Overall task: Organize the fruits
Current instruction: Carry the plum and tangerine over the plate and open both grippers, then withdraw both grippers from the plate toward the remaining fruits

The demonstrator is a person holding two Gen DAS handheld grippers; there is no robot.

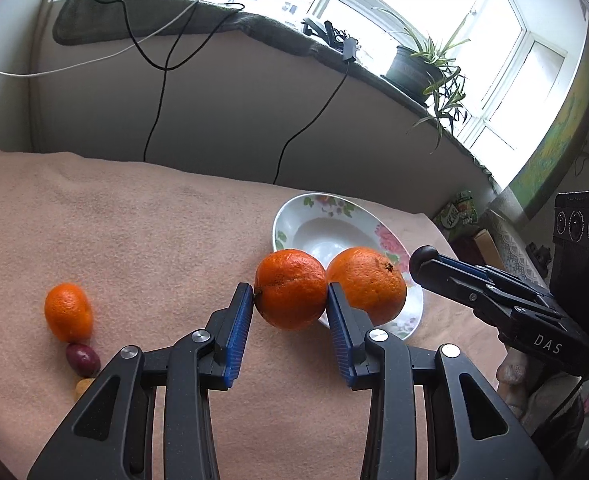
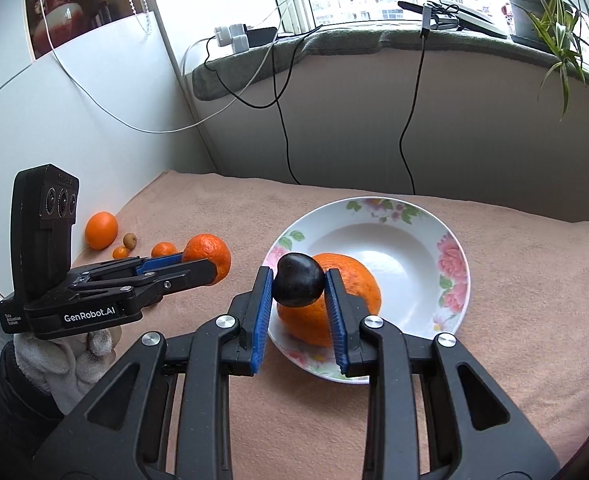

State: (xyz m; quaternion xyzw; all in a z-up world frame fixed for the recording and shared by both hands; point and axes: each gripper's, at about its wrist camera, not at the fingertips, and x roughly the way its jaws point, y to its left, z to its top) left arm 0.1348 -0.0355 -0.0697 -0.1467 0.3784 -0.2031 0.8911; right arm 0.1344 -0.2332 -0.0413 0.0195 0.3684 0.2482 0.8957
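My left gripper is shut on an orange and holds it above the cloth, just left of the floral plate. A second orange lies in the plate, also seen in the right wrist view. My right gripper is shut on a dark plum and holds it over the near edge of the plate. The left gripper with its orange shows at the left of the right wrist view. The right gripper shows at the right of the left wrist view.
A pink cloth covers the table. Loose fruit lies at the left: an orange, a reddish plum, and in the right wrist view an orange and several small fruits. Cables hang from the windowsill behind.
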